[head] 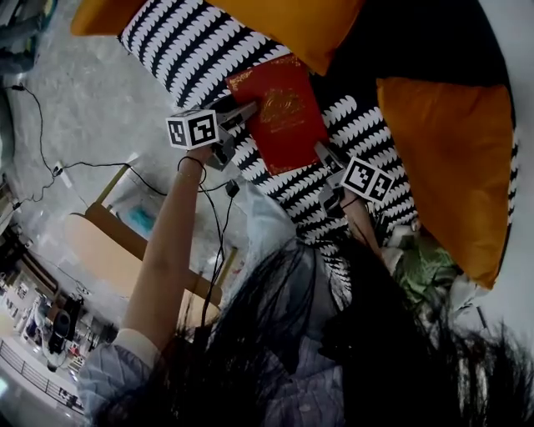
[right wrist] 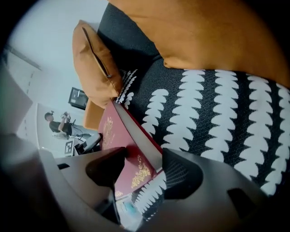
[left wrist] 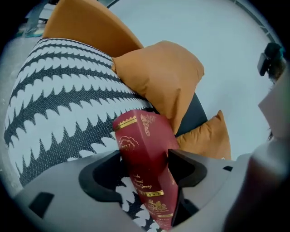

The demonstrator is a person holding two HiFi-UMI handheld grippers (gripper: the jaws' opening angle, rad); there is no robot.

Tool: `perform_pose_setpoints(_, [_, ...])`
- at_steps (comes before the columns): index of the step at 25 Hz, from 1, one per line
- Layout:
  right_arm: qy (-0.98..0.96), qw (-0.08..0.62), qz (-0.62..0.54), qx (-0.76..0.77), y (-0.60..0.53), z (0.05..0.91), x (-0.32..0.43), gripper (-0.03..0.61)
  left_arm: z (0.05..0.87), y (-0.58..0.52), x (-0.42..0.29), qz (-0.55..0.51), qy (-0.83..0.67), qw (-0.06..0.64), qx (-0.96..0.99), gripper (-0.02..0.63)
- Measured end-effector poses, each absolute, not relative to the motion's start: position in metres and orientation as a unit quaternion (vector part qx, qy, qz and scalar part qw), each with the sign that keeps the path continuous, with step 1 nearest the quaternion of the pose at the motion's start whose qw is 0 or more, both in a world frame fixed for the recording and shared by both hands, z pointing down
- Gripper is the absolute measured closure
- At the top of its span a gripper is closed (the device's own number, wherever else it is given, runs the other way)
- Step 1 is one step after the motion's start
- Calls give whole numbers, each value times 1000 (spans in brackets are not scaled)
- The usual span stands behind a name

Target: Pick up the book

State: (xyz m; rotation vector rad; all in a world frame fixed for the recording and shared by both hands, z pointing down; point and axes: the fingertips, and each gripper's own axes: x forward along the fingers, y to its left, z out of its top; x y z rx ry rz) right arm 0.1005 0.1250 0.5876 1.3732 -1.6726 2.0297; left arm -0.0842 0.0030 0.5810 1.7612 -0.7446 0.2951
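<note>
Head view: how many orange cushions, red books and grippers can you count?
Orange cushions: 3
Red book: 1
Grippers, left gripper and right gripper: 2
Total: 6

I'm looking down on a seat (head: 188, 42) upholstered in a black-and-white scalloped print, with a dark backrest (head: 417, 42) rising behind it. Orange cushions are leaning there: one at the top (head: 292, 21) and a larger one at the right (head: 450, 158). Grey speckled floor (head: 83, 92) is showing on the left, and a black cable (head: 92, 164) is trailing across it toward a low wooden table (head: 108, 242). A pale wall (left wrist: 217, 36) is filling the left gripper view behind the seat. Far off in the right gripper view, a person (right wrist: 58, 122) is showing small near a dark screen (right wrist: 78, 97).
</note>
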Motion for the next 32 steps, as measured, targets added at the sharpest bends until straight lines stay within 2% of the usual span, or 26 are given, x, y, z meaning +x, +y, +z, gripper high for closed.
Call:
perform_pose_setpoints(4, [-587,139,654,457,117,571,104,368,571,-6,-74,136,-311,570,748,290])
perform_pose_setpoints(8, [-575,146,658,463,128,583,91,374,582,6,-84,136,-314,580,739,291])
perform_pose_setpoints(9, [-568,143,660,470,133,588,90,371,587,10,-86,139,-313,583,737,291])
perform_pose_setpoints(12, [-533,114,681,488,144,597,89,293,594,15,-93,134,-312,586,736,291])
perform_pose_setpoints(17, [-498,76,718,480,152,595,85,260,588,10,-90,120,-307,589,738,291])
perform_pose_setpoints(22, [-470,33,752,461,154,602,80,256,593,12,-88,107,-313,592,735,291])
perform_pose_setpoints(28, [-489,60,754,434,171,599,58,256,593,13,-89,94,-312,599,732,293])
perform_pose_setpoints(32, [-458,-6,756,467,154,600,65,256,592,12,-89,71,-307,617,721,299])
